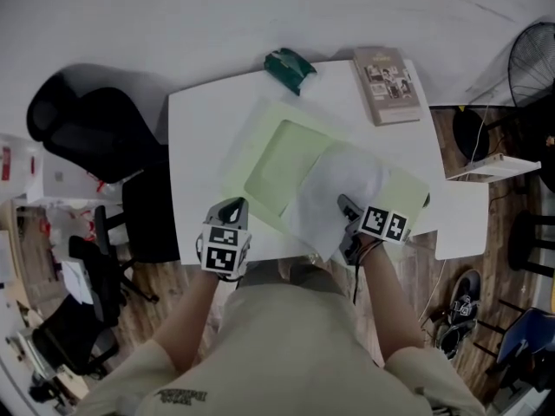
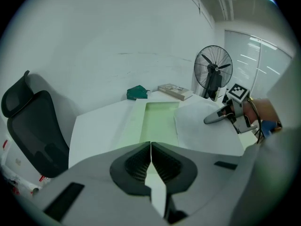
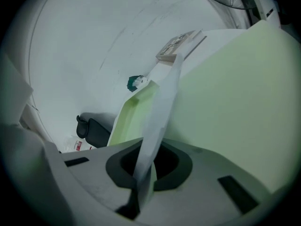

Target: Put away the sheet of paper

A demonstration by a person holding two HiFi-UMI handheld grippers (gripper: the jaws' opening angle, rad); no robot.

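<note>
A pale green folder (image 1: 277, 167) lies open on the white table (image 1: 208, 128), with a white sheet of paper (image 1: 342, 189) over its right half. My right gripper (image 1: 347, 208) is shut on the sheet's near edge. In the right gripper view the sheet (image 3: 160, 121) rises as a narrow strip out of the closed jaws (image 3: 143, 182), and the green folder (image 3: 235, 93) fills the right side. My left gripper (image 1: 234, 204) is at the folder's near-left edge, its jaws (image 2: 150, 147) shut with a pale green strip of the folder (image 2: 160, 119) pinched between them.
A book (image 1: 388, 83) lies at the table's far right corner and a crumpled teal thing (image 1: 289, 68) at the far edge. A black office chair (image 1: 87, 128) stands to the left, a fan (image 1: 531, 59) to the right. Shoes (image 1: 460, 310) lie on the wooden floor.
</note>
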